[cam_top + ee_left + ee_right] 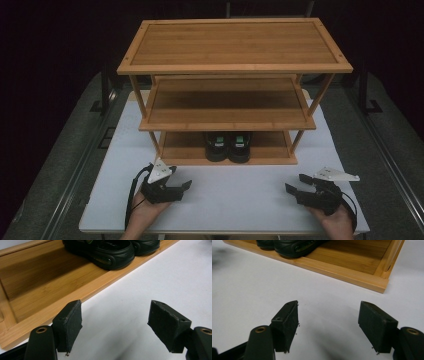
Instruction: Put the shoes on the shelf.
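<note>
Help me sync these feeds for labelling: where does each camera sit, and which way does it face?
High view: above the person's side, facing forward and down on the bamboo rack; forearms, left gripper and right gripper show.
Left gripper view: rides that gripper, faces the bottom shelf; open jaws show.
Right gripper view: likewise, facing the rack's corner.
Shared: black shoes, white table.

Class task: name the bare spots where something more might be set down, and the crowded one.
Free: the top shelf, the middle shelf, and the white table between both tools. Crowded: the bottom shelf's middle, taken by the black shoes; its ends stay bare.
</note>
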Demonstrator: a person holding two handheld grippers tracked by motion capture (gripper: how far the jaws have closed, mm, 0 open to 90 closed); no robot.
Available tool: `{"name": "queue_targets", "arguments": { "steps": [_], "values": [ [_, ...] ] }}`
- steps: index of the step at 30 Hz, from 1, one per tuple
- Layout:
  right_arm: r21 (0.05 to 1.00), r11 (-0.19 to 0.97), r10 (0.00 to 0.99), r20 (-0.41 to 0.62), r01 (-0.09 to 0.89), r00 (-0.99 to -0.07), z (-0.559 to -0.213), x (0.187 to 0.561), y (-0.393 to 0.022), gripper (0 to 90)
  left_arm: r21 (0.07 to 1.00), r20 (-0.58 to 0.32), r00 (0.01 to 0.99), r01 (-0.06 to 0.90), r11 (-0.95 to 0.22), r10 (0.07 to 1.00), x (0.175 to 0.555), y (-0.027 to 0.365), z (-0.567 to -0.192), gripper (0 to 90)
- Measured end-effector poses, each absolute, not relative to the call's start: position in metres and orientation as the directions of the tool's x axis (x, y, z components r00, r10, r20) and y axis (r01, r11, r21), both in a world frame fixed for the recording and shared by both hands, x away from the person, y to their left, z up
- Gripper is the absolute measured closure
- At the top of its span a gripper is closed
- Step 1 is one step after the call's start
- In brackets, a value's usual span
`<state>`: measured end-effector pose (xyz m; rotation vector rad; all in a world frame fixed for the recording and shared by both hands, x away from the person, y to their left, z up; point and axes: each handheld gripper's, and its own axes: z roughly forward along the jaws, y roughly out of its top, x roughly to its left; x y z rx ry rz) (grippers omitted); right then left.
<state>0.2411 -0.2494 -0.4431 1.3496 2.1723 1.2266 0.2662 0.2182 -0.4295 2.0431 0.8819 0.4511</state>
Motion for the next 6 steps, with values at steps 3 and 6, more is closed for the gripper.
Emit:
{"name": "queue_targets", "arguments": {
  "steps": [3, 6],
  "values": [
    [0.795, 0.19, 0.842, 0.17, 0.576, -0.512, -0.4438, 0.2376, -0.2506, 29.5, 0.817, -0.007, 0.682, 0.426, -0.389, 0.732, 0.2635, 0.2214, -0.4298, 24.5],
    [0.804, 0.181, 0.842, 0.17, 0.566, -0.512, -0.4444, 0.2343, -0.2518, 28.6, 0.821, -0.007, 0.68, 0.422, -0.384, 0.733, 0.2621, 0.2234, -0.4311, 23.9]
  ]
}}
